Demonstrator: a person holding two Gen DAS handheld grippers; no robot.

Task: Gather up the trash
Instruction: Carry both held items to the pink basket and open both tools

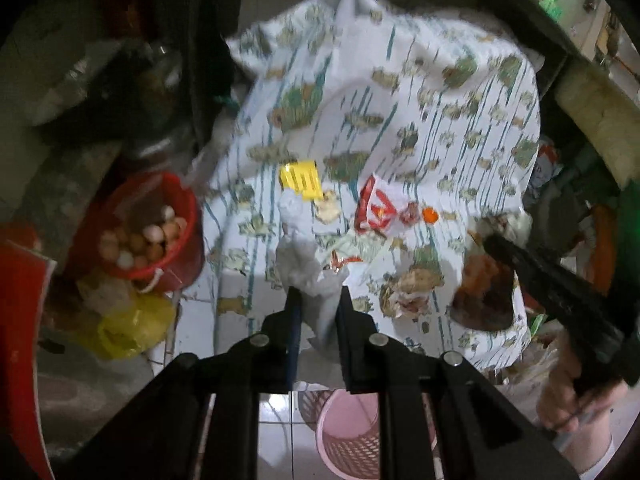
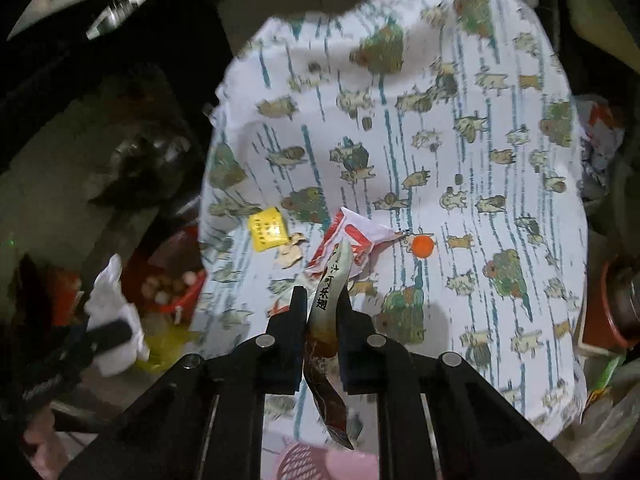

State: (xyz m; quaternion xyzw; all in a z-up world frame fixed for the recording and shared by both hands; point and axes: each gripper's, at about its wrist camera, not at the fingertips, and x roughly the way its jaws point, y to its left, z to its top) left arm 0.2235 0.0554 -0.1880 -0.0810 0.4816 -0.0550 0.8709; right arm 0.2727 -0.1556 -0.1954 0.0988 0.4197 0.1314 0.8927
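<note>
My left gripper (image 1: 318,294) is shut on a crumpled white tissue (image 1: 298,252), held above the near edge of the patterned tablecloth (image 1: 440,92). My right gripper (image 2: 322,294) is shut on a brown snack wrapper (image 2: 332,320) with black characters; it also shows in the left wrist view (image 1: 486,284). On the cloth lie a yellow packet (image 1: 300,180) (image 2: 267,229), a red-and-white wrapper (image 1: 376,210) (image 2: 352,236), an orange bottle cap (image 1: 430,214) (image 2: 423,246) and small paper scraps (image 1: 328,208). A pink mesh basket (image 1: 348,436) (image 2: 316,462) stands on the floor below both grippers.
A red bucket of eggs (image 1: 148,232) and a yellow plastic bag (image 1: 132,324) sit on the floor left of the table. A dark shelf frame (image 1: 536,28) stands to the right. The floor is white tile (image 1: 276,432).
</note>
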